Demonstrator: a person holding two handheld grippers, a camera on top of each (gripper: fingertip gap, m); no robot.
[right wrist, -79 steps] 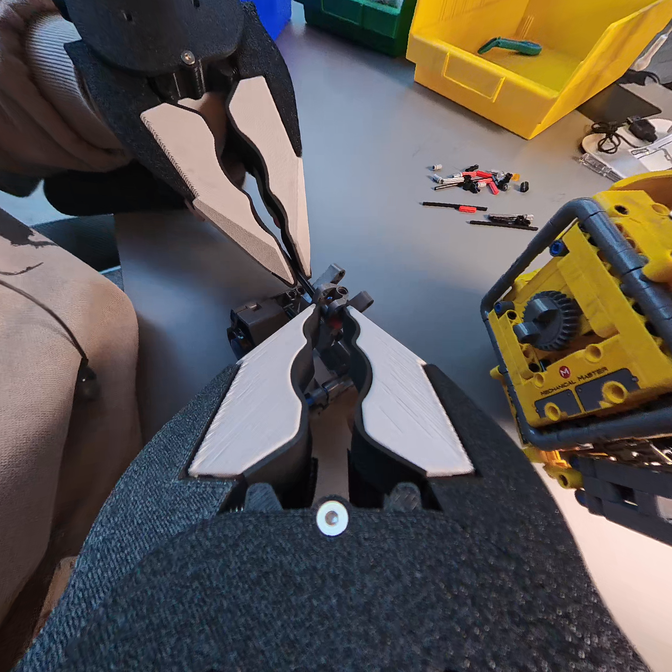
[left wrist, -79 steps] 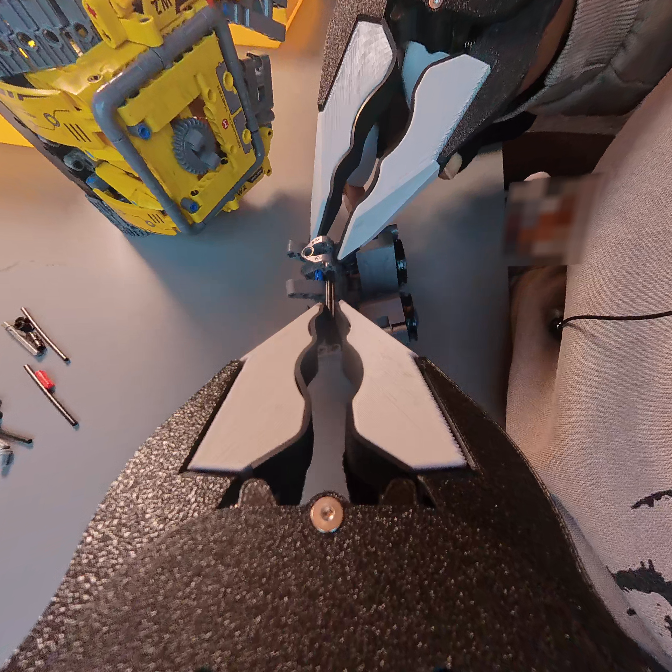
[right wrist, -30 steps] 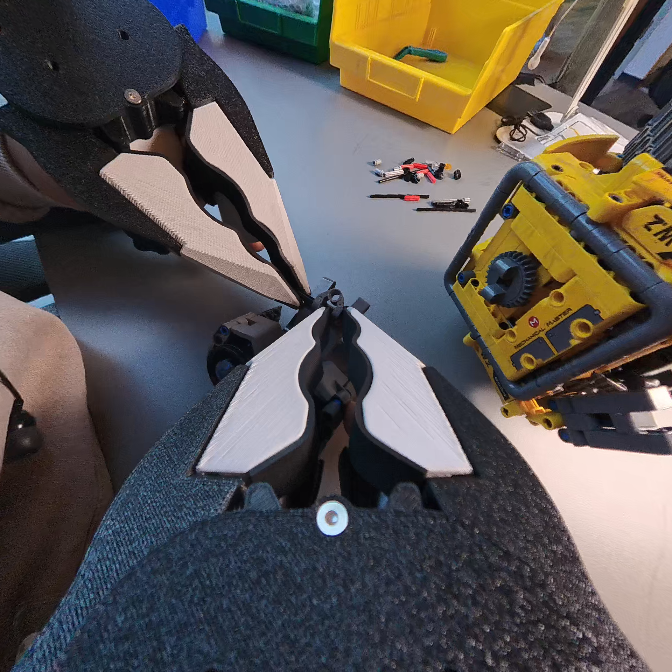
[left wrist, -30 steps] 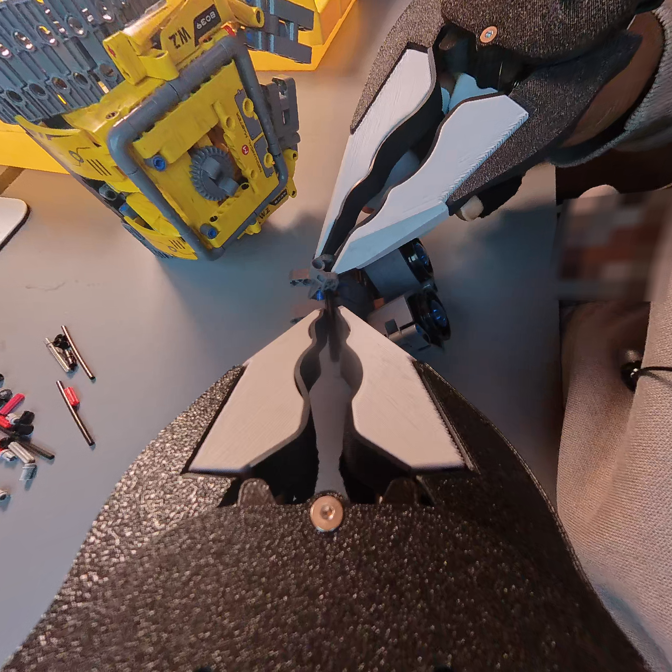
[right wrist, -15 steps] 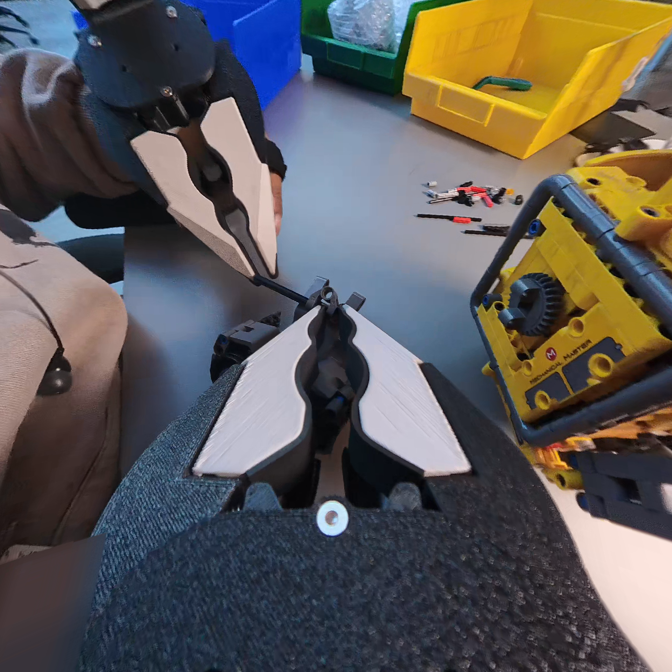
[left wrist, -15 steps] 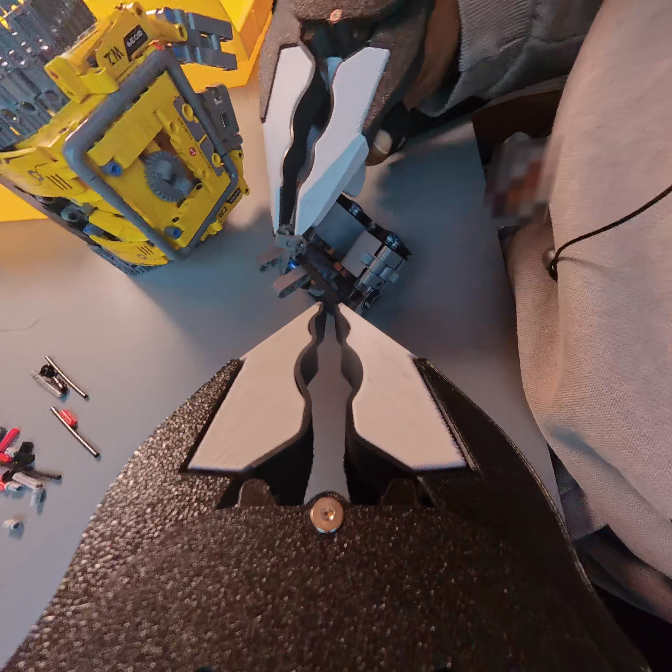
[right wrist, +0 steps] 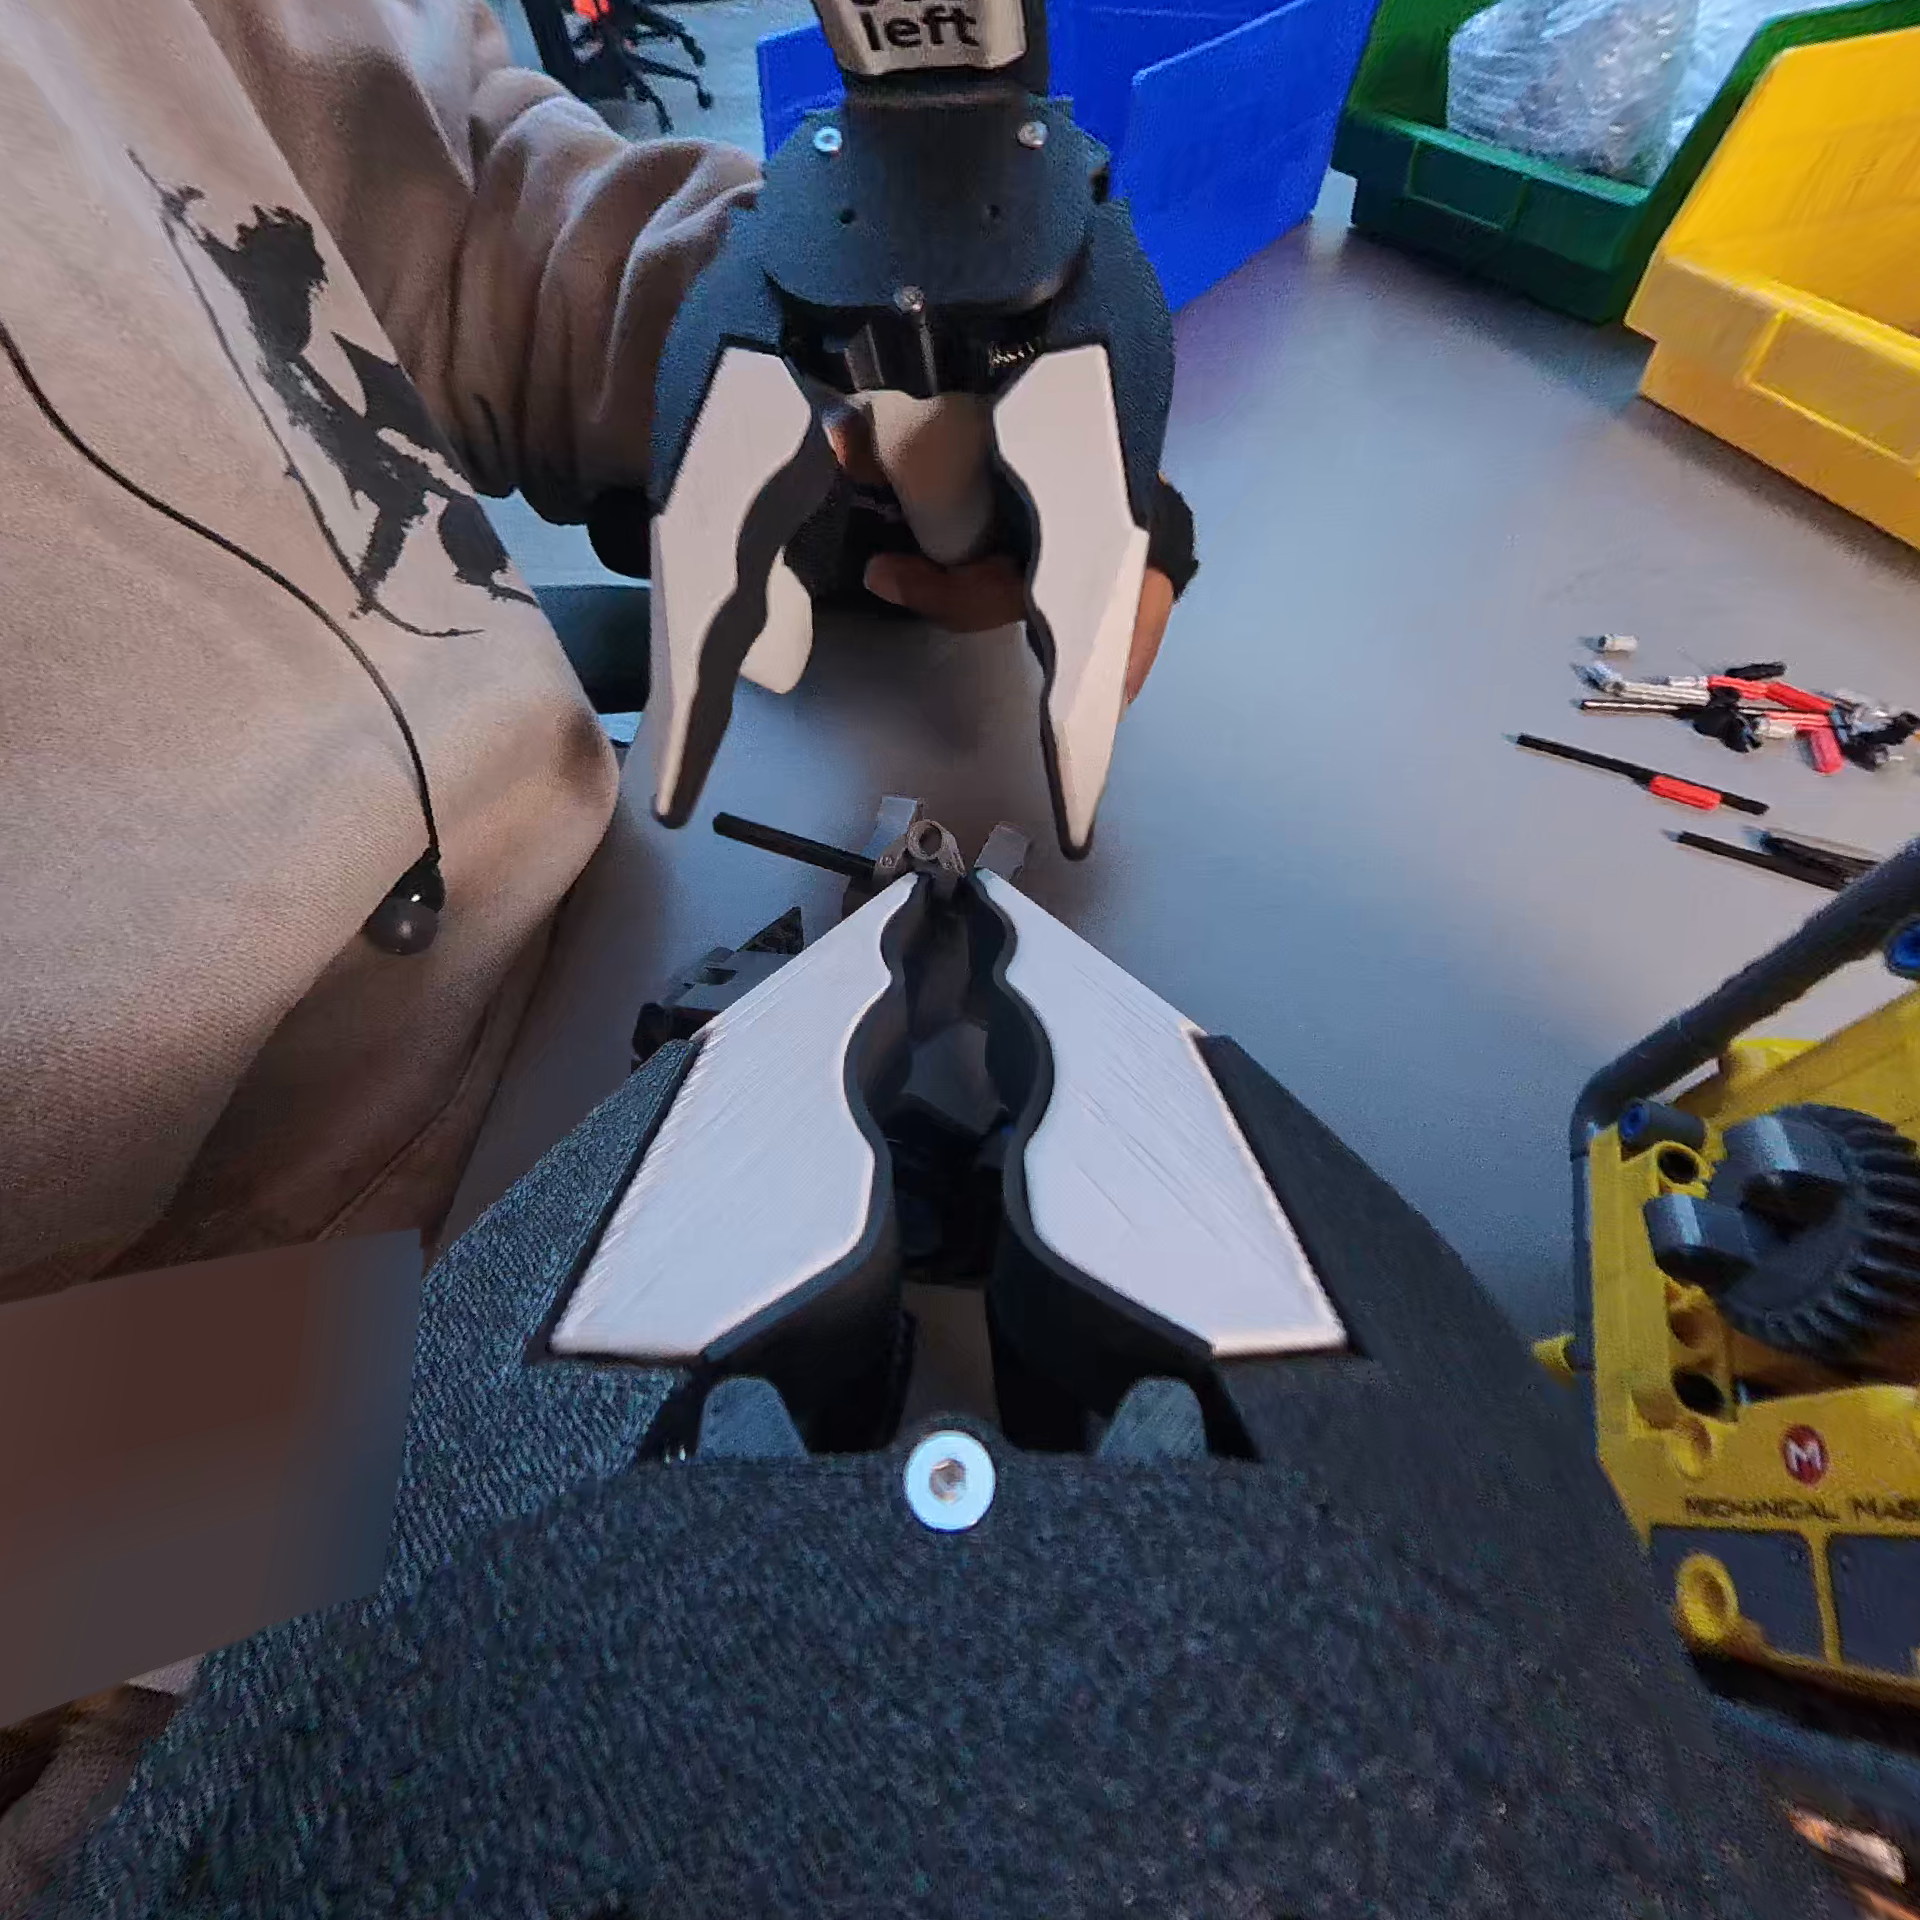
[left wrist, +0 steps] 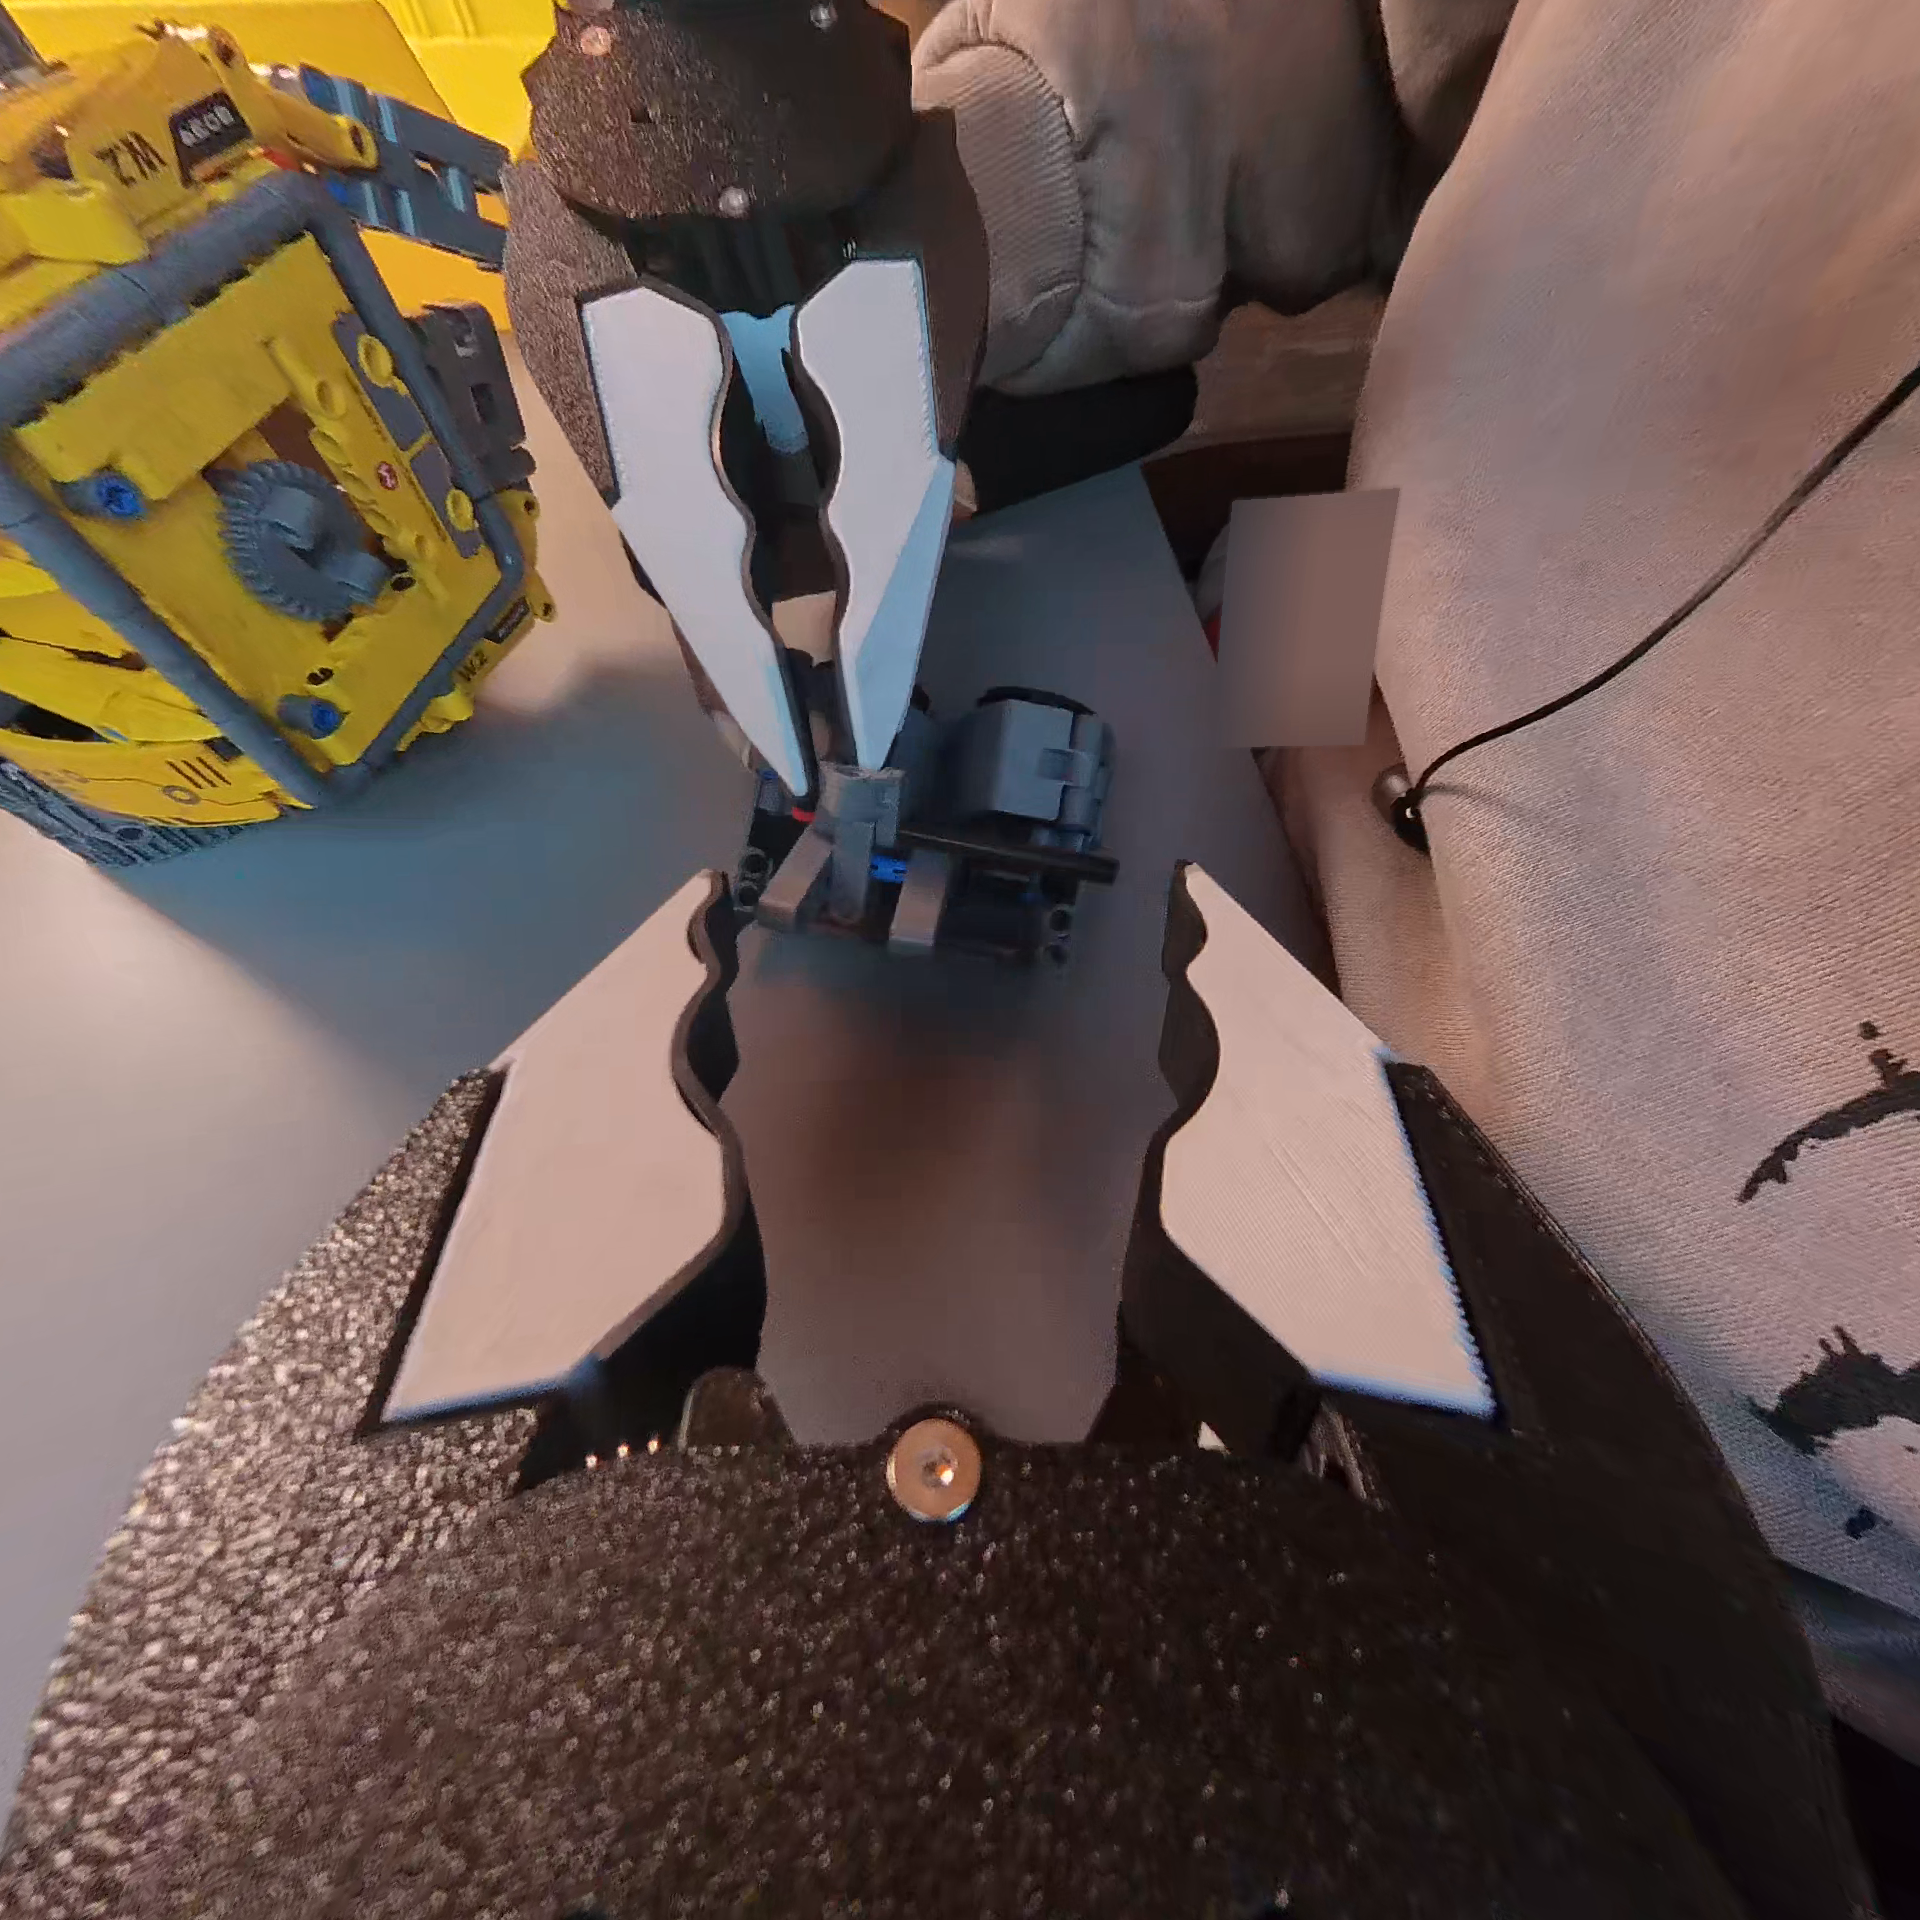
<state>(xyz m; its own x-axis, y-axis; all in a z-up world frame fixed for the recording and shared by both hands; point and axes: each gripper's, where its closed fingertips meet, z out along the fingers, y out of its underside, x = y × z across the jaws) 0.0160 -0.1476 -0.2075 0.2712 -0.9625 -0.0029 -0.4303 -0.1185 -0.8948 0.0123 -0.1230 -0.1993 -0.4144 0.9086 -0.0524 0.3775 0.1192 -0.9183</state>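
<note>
Grey table [left wrist: 260, 1039]: our left gripper [left wrist: 940, 914] has just opened wide, releasing the black rod [left wrist: 1003, 854]; right gripper [right wrist: 943, 883] stays clamped on the brick assembly [left wrist: 914, 862] just ahead.

Left gripper [left wrist: 945, 883] jaws spread wide; right gripper [right wrist: 940, 878] opposite, jaws nearly closed, tips pinching.

Yellow brick vehicle model [right wrist: 1766, 1351] at right on grey counter [right wrist: 1351, 623]; loose red/black pins & axles [right wrist: 1745, 717] nearby; yellow [right wrist: 1787, 343], green [right wrist: 1507, 197], blue bins [right wrist: 1195, 156] behind.
</note>
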